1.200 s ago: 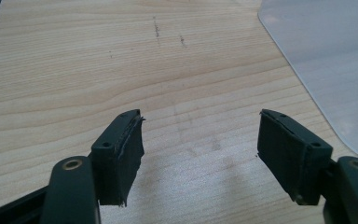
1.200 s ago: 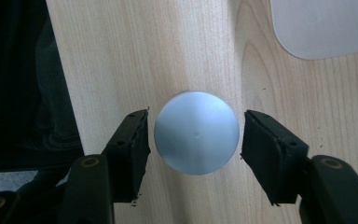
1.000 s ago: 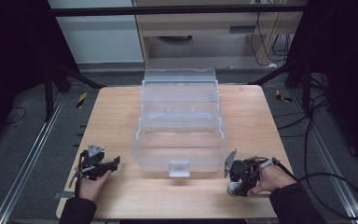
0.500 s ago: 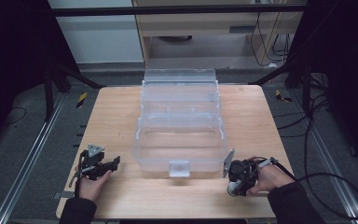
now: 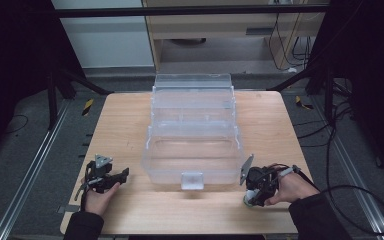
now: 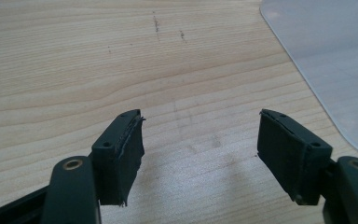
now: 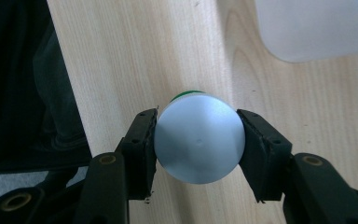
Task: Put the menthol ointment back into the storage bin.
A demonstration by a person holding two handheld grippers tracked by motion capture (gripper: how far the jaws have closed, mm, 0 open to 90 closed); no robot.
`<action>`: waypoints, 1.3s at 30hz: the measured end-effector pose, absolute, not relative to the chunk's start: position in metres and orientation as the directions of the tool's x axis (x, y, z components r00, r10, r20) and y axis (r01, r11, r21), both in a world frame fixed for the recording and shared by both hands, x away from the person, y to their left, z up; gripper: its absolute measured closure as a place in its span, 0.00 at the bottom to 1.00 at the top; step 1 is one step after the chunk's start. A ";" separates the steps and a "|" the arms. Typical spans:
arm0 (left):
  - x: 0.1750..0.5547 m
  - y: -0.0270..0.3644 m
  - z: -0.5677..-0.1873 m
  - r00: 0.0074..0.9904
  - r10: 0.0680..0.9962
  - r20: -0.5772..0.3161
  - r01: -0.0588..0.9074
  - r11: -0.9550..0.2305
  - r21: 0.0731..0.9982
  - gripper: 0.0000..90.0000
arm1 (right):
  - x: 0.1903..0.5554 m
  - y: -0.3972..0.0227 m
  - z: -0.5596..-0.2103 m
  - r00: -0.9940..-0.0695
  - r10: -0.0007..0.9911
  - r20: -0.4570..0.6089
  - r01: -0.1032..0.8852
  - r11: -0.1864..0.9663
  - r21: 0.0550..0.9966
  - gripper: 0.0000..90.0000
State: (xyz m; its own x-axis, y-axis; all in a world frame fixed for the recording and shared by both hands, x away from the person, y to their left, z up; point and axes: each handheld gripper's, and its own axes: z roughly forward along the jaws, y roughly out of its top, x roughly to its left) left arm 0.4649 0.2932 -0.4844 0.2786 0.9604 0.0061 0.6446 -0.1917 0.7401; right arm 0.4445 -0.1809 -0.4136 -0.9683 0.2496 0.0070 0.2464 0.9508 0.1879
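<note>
A clear plastic tiered box [image 5: 192, 132] stands open in the middle of the wooden table [image 5: 125, 125]. My right gripper [image 5: 255, 192] is near the table's front edge, right of the box, and its pads [image 7: 142, 144] press both sides of a small round container with a silver lid [image 7: 199, 137] and a green rim. That container [image 5: 250, 199] rests low by the table in the high view. My left gripper [image 5: 111, 179] sits at the front left, jaws wide apart over bare wood [image 6: 186, 135], nothing between them. A corner of the clear box [image 6: 326, 60] shows at upper right.
The table's front edge runs just behind the right gripper, with dark floor [image 7: 23, 79] beyond it. Metal rails [image 5: 35, 160] flank the table on the left. Cables [image 5: 350, 200] trail on the floor at the right.
</note>
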 end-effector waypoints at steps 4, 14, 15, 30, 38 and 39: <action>0.465 0.293 -0.485 0.279 0.960 0.009 0.646 -0.195 0.738 0.34 | 0.446 -0.183 -0.407 -0.964 0.265 0.002 0.260 0.944 0.202 0.56; 0.465 0.293 -0.485 0.284 0.959 0.008 0.646 -0.198 0.737 0.34 | 0.448 -0.188 -0.385 -0.951 0.307 -0.018 0.294 0.924 0.244 0.56; 0.465 0.293 -0.485 0.285 0.959 0.007 0.646 -0.197 0.737 0.34 | 0.449 -0.187 -0.381 -0.949 0.315 -0.022 0.299 0.919 0.258 0.56; 0.466 0.293 -0.486 0.286 0.958 0.005 0.650 -0.198 0.734 0.34 | 0.455 -0.182 -0.354 -0.943 0.333 -0.022 0.315 0.910 0.271 0.56; 0.466 0.293 -0.486 0.289 0.957 0.006 0.651 -0.201 0.732 0.34 | 0.460 -0.178 -0.339 -0.941 0.339 -0.021 0.319 0.904 0.284 0.56; 0.466 0.293 -0.486 0.289 0.957 0.007 0.650 -0.201 0.733 0.34 | 0.461 -0.177 -0.336 -0.941 0.337 -0.018 0.319 0.905 0.282 0.56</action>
State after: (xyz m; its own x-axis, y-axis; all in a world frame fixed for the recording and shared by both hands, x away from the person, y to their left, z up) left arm 0.4662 0.2930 -0.4859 0.2887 0.9574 0.0065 0.6504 -0.2011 0.7325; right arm 0.4609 -0.1771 -0.3356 -0.9413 0.3370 -0.0179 0.3186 0.9049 0.2822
